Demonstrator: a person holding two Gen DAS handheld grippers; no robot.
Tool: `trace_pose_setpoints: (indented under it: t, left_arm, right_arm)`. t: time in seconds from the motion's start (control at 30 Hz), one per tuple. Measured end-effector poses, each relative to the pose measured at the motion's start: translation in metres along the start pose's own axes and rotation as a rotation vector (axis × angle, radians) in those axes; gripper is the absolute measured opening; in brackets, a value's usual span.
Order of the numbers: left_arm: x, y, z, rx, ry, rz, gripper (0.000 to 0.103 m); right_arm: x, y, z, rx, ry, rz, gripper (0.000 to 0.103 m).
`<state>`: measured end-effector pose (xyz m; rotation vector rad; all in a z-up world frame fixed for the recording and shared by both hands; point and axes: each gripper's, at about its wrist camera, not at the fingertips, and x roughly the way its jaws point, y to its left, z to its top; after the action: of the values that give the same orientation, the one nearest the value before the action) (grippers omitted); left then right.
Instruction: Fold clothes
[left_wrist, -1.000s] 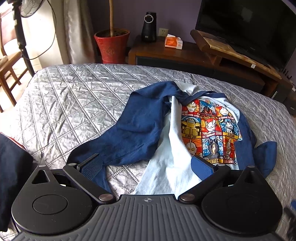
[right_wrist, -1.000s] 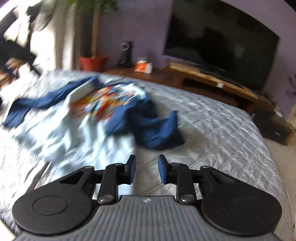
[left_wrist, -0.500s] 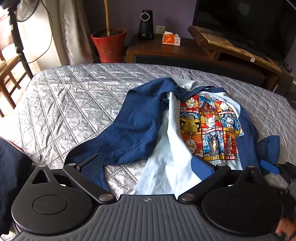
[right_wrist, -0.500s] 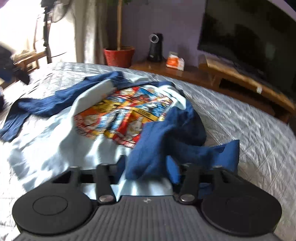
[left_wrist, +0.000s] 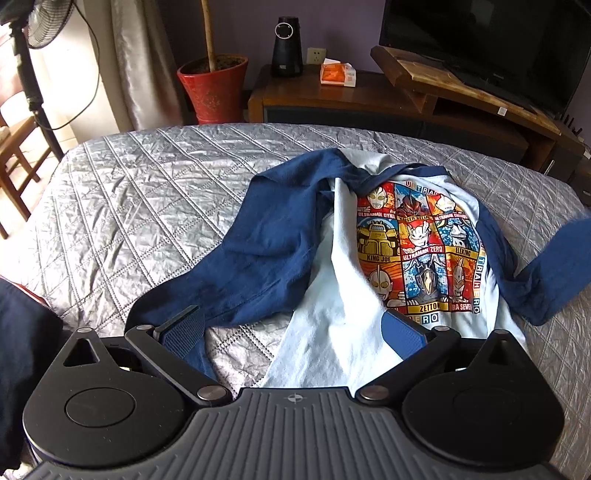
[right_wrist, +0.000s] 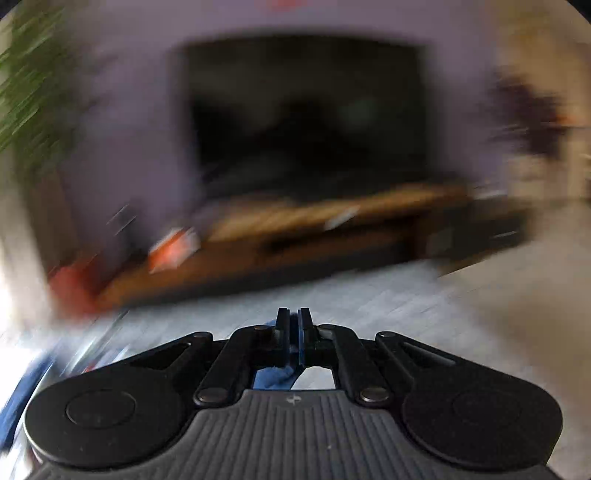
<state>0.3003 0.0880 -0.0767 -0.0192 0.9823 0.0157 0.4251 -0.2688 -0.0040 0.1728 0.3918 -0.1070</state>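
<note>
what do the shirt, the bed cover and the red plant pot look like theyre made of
Shirt: soft knit, probably cotton jersey, matte; it drapes and creases loosely, and the picture panel looks printed on.
Bed cover: quilted fabric with a satiny sheen, likely synthetic or silk-like; stitched diamonds and crinkled highlights.
Red plant pot: seemingly glazed ceramic; thick rim, faint gloss.

We see a home bedroom: grey quilted bedspread (left_wrist: 140, 206), black flat-screen television (left_wrist: 491, 40) on wooden stand (left_wrist: 461, 107), red ceramic plant pot (left_wrist: 212, 88), standing fan (left_wrist: 40, 26).
</note>
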Motion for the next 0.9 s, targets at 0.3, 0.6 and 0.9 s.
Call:
trace_pose_setpoints:
  t: [0.3,0.6,0.9]
  left_arm:
    - [0.003,-0.007,-0.002,0.012,0.005,-0.001,0.103]
    - [0.007,-0.011,-0.003,0.038,0.012,0.008,0.103]
    - [0.004,-0.016,-0.006,0.064,0.006,0.003,0.103]
  right_arm:
    - [-0.023,-0.001,-0.036,-0.260,0.122,0.126,0.046]
    - [0.006,0.125,-0.126,-0.647,0.329,0.442,0.046]
    - [0.043,0.133,-0.136,-0.811,0.370,0.399,0.008]
